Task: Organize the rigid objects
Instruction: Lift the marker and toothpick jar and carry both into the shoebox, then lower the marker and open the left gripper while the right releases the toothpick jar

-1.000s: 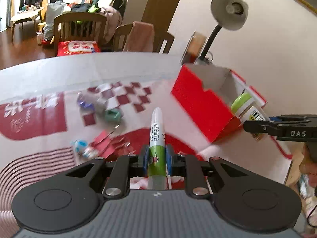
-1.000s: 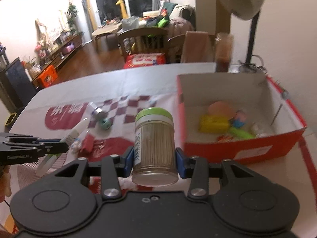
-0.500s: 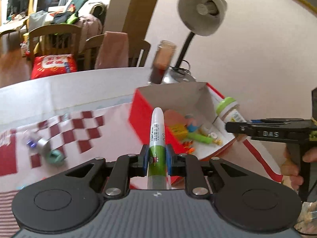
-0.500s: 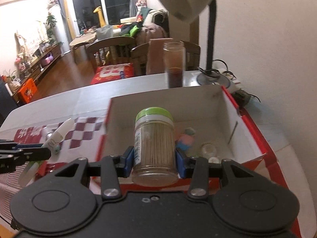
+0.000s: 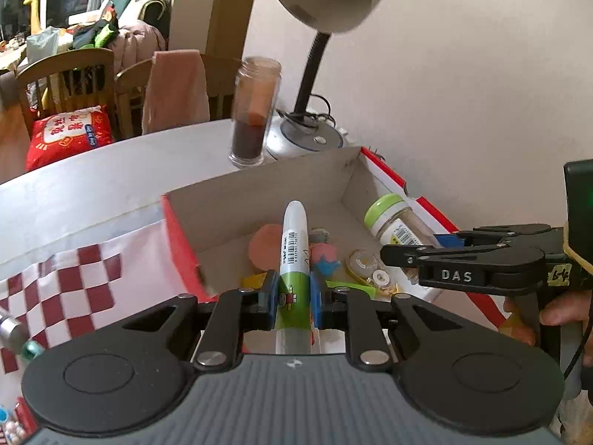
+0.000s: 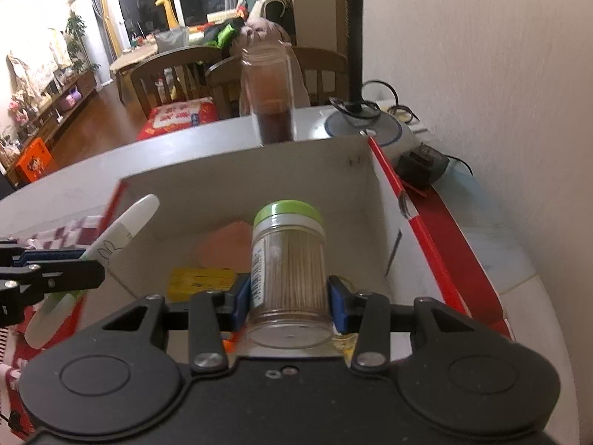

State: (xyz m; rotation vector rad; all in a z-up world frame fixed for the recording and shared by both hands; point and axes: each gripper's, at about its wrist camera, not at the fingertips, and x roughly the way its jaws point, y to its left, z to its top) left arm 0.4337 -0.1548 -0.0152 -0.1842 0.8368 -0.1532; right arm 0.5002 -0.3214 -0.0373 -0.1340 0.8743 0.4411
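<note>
the left gripper (image 5: 292,298) has its blue pads pinched on a white marker pen with a green printed label (image 5: 293,256), tip pointing forward over the near-left part of the open red cardboard box with the pale inside (image 5: 259,185). that box sits at the table's far right corner, against the wall. on its floor, left to right: a yellow block (image 6: 200,278), a round pink-orange piece (image 5: 265,246), a small pink and blue toy (image 5: 322,256) and a clear correction tape dispenser (image 5: 367,267).

the right gripper (image 6: 289,302) is clamped on a clear plastic toothpick jar with a lime green lid (image 6: 289,270), held lying along the fingers, lid forward, over the box's near-right part.

behind the box's far wall stands a tall glass jar with dark stuff in it (image 5: 255,111), then the round grey base of a desk lamp (image 5: 307,139) just right of it. a red and white checked cloth (image 5: 66,289) covers the table left of the box.
</note>
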